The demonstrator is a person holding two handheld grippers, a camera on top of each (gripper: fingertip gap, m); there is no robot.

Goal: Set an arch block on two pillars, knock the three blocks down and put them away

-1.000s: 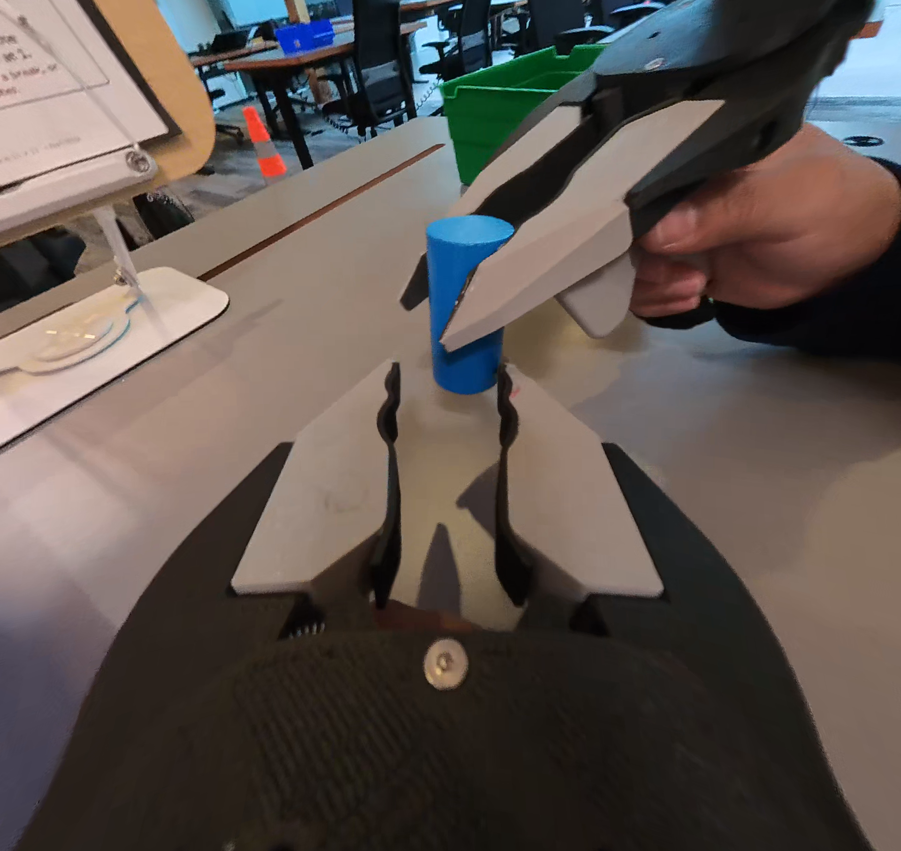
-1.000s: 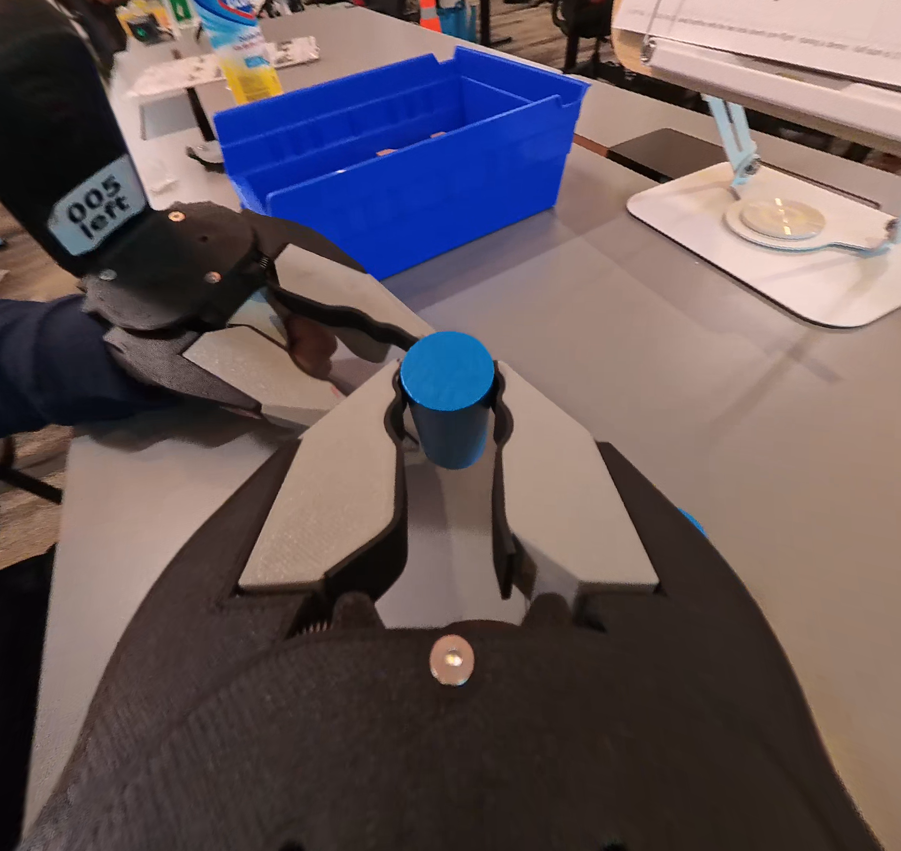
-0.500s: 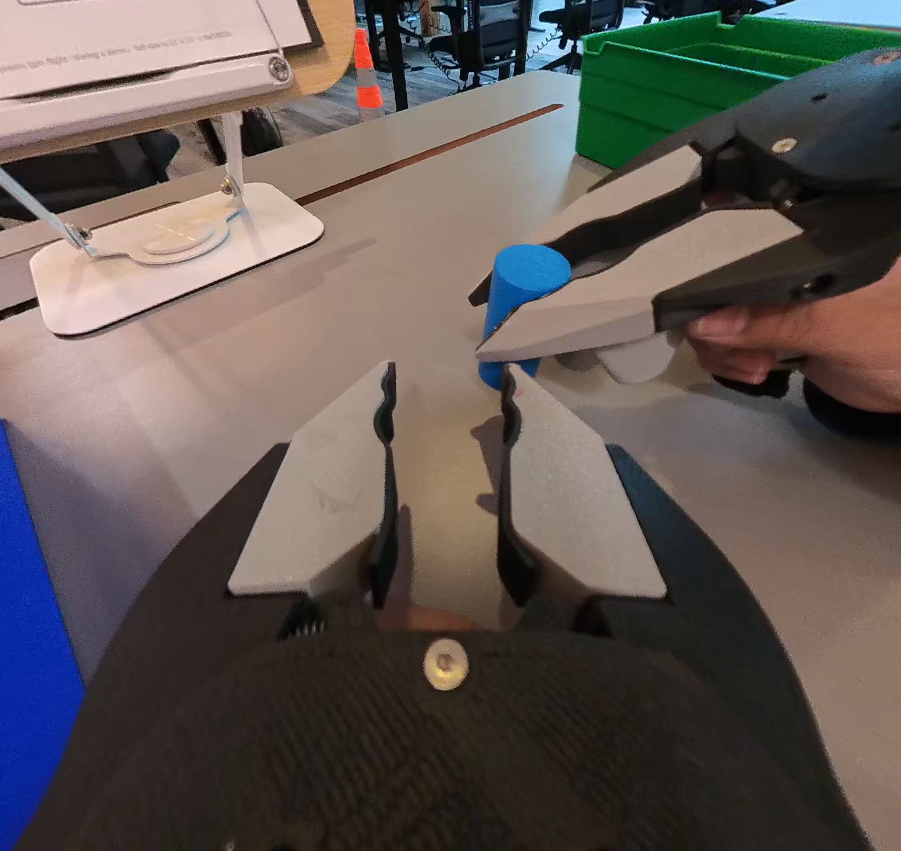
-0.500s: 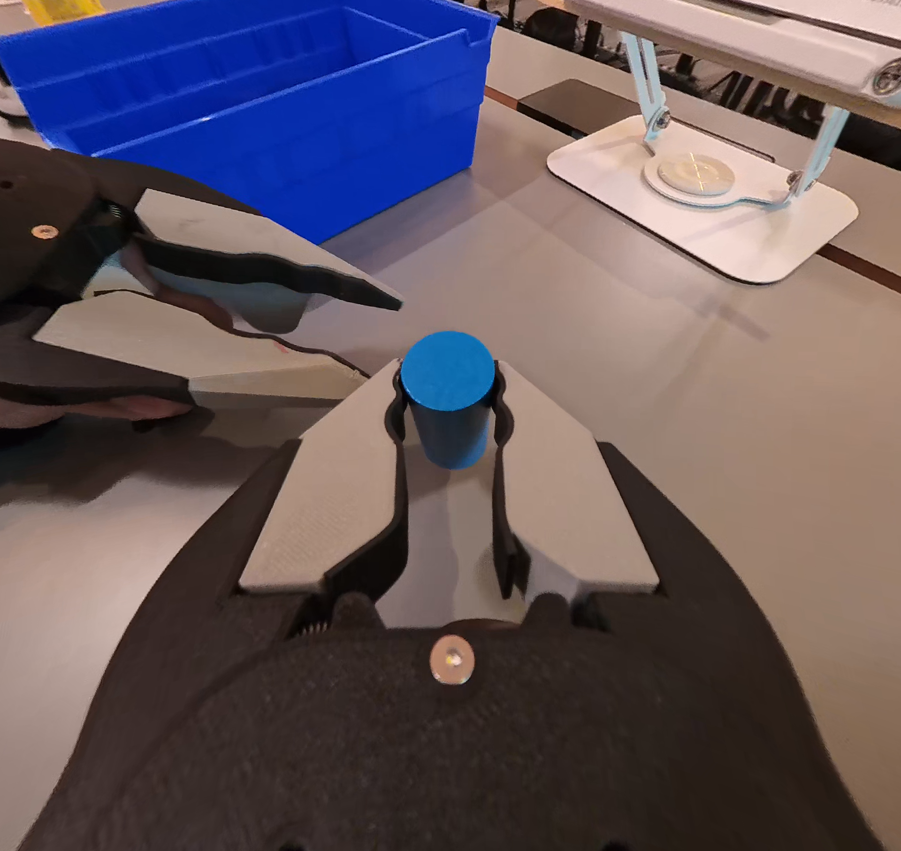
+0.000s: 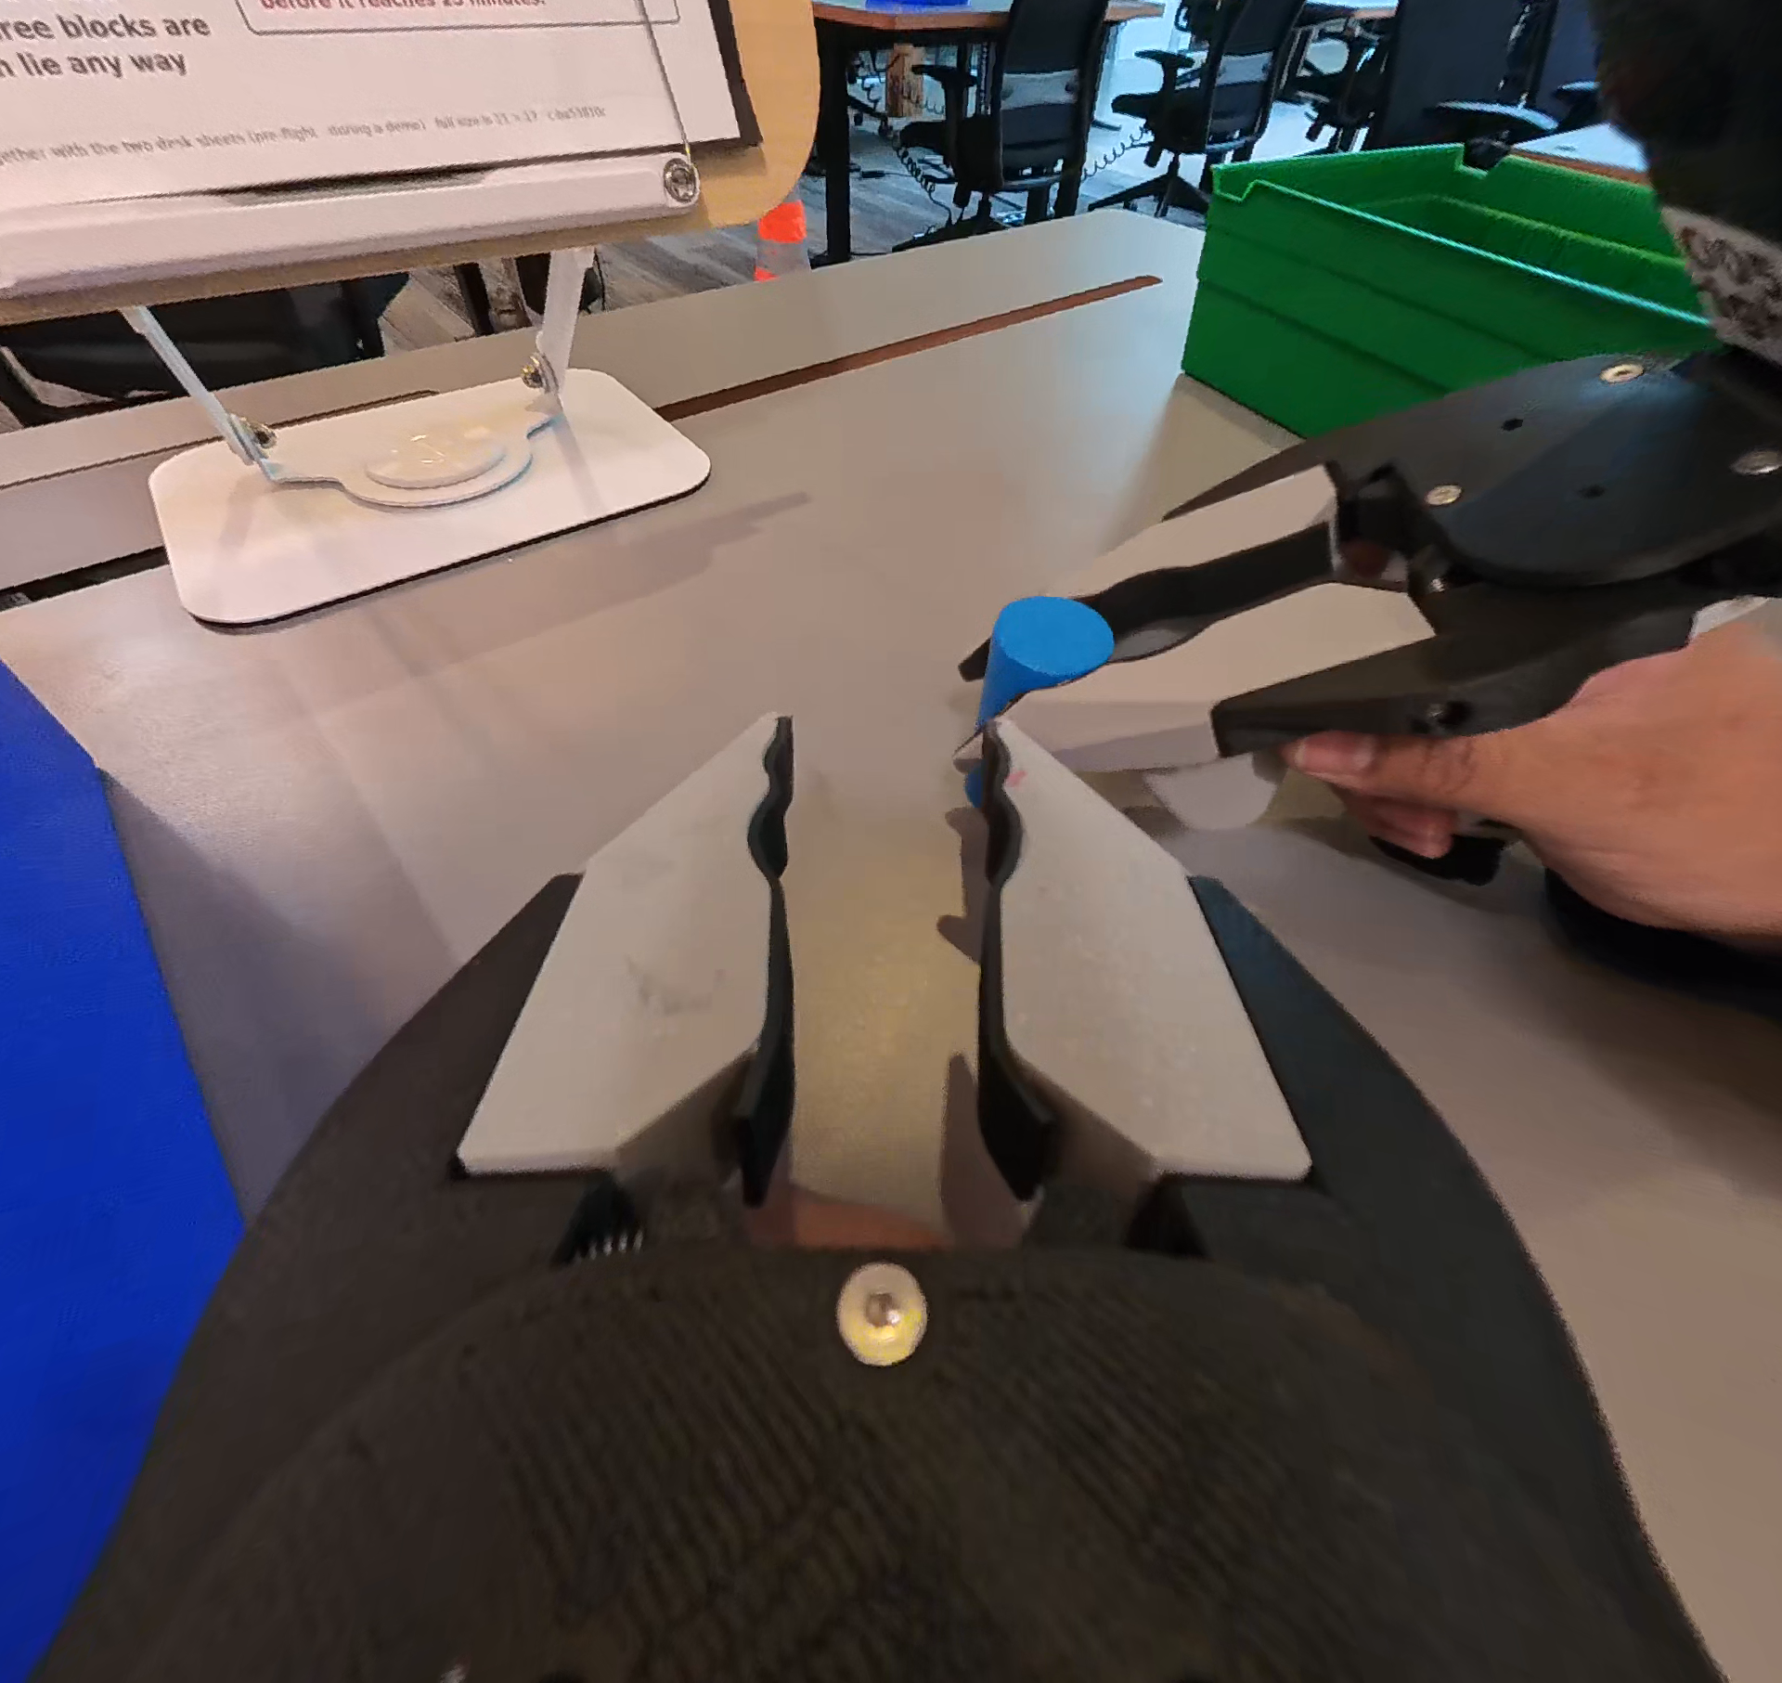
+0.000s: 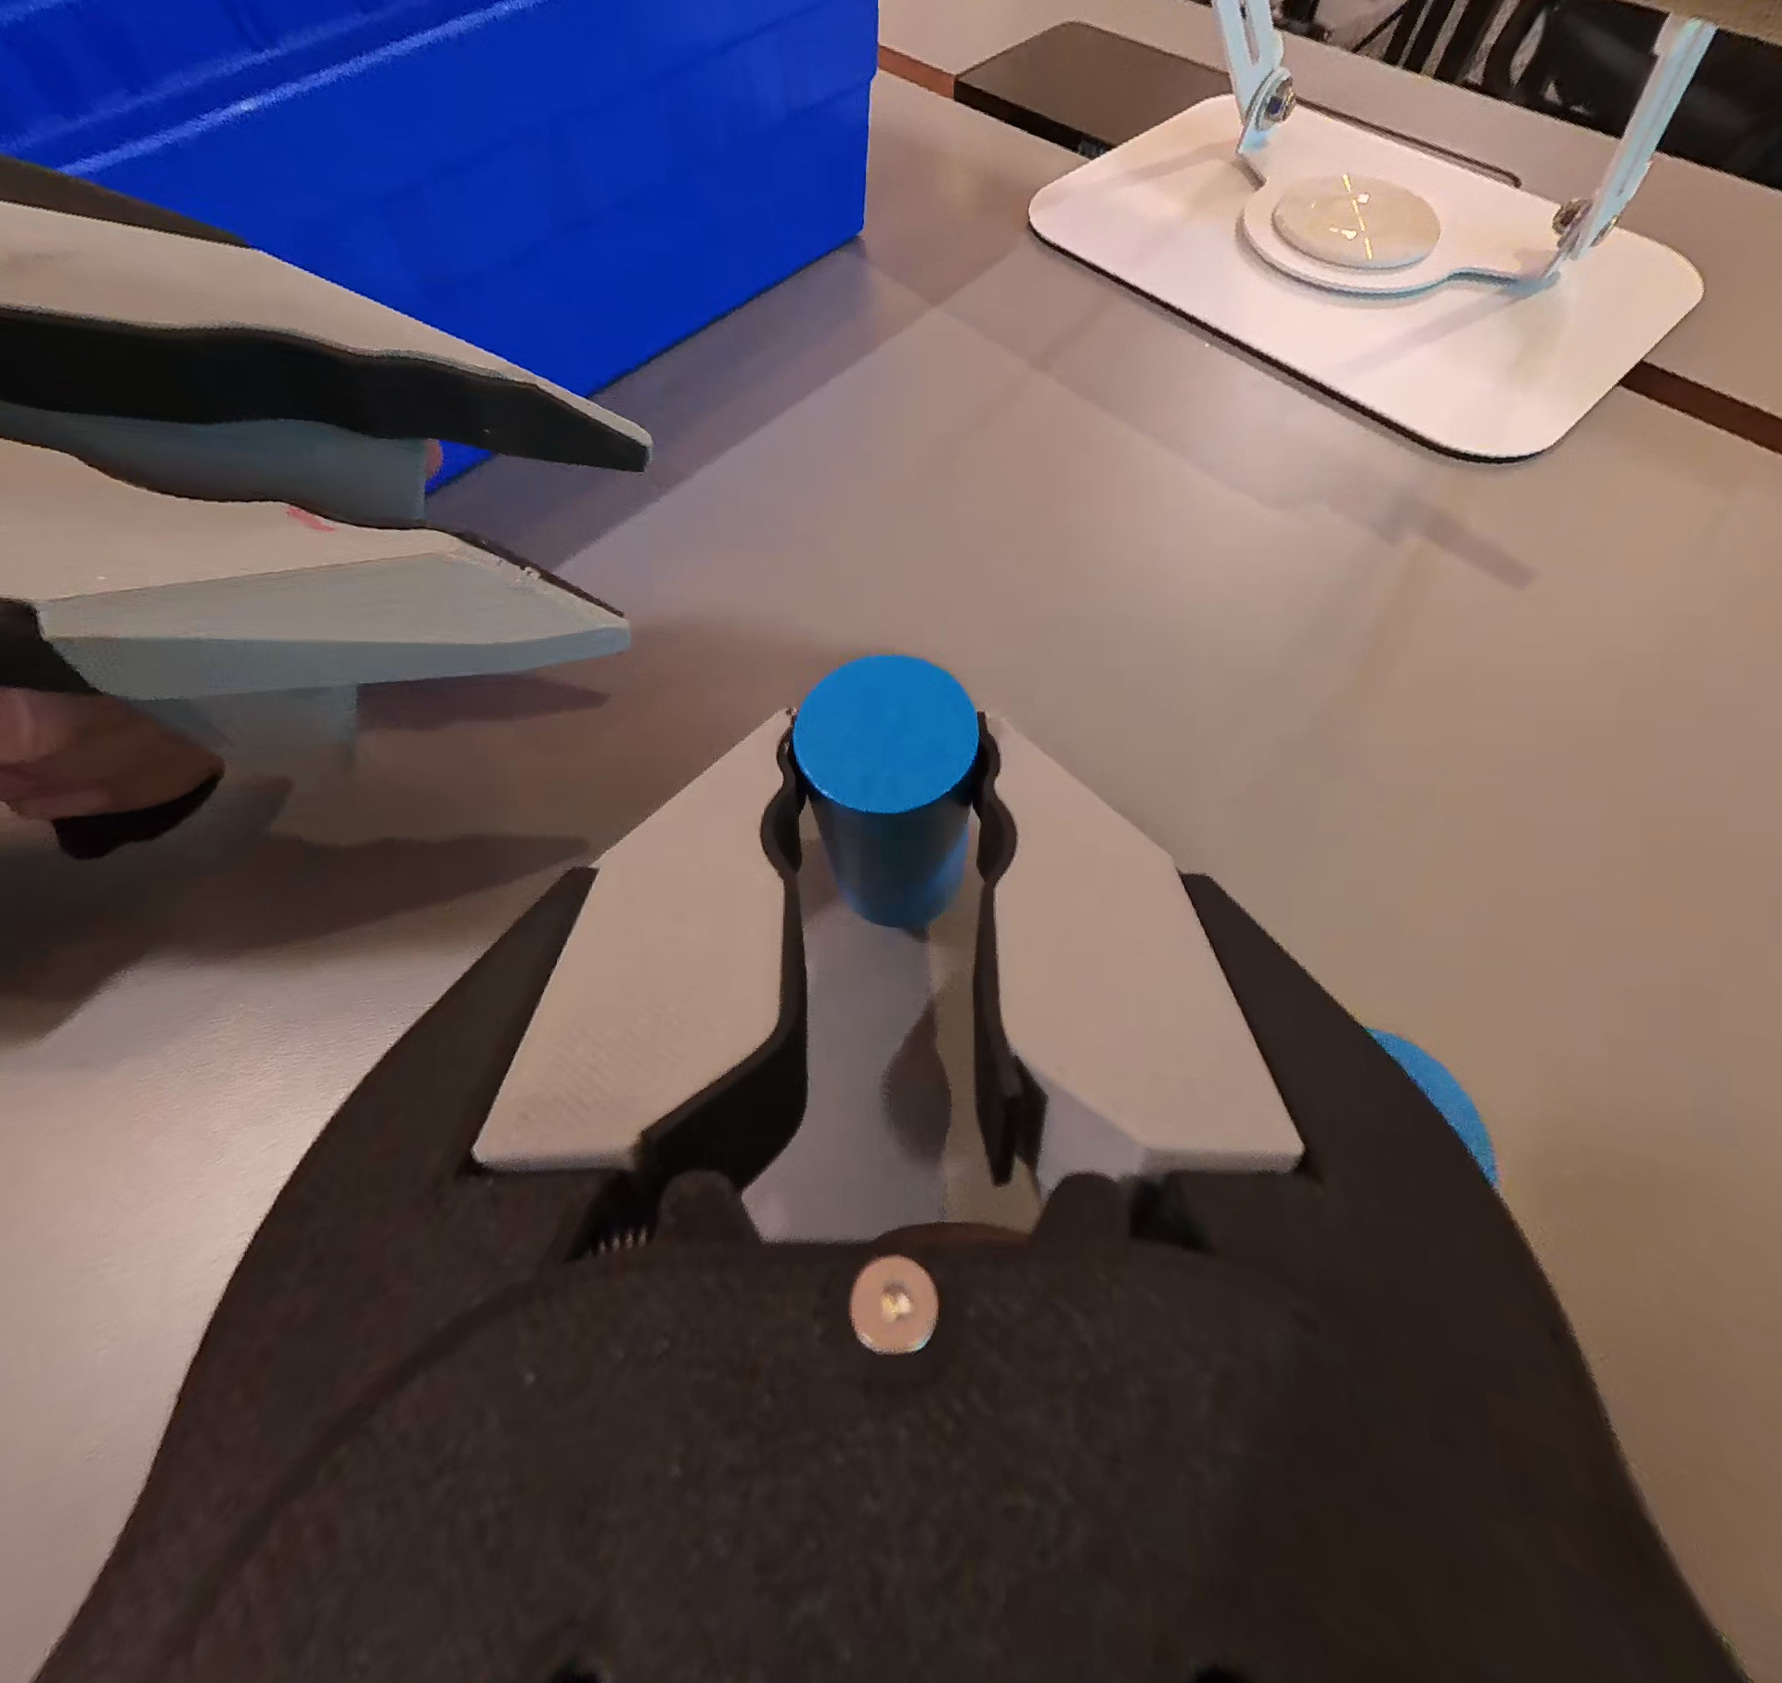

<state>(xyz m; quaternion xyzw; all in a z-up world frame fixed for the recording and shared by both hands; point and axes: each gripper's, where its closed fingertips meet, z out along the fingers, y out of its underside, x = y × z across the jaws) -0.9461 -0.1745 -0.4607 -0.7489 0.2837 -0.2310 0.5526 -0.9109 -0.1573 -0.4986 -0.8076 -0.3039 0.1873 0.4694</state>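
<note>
Pillar [image 6: 885, 769], blue, upright: I am pinching it in my right hand-held gripper [image 6: 885, 759]; left hand-held gripper [image 5: 882, 749] is hanging spread, bare.

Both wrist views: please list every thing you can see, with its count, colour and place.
Blue cylinder block: one, blue, upright between the right gripper's pads.
Second blue object: one, partly hidden beside the right gripper's body; kind unclear.
Blue plastic bin: one, left side of table.
Green plastic bin: one, right side.
White document stand: one, far edge, holding a printed sheet.
Grey table: one.
Office chairs: several, black, background.
Left gripper: open, empty.
Right gripper: shut on the cylinder.
Hand: one, holding the right gripper.
</note>
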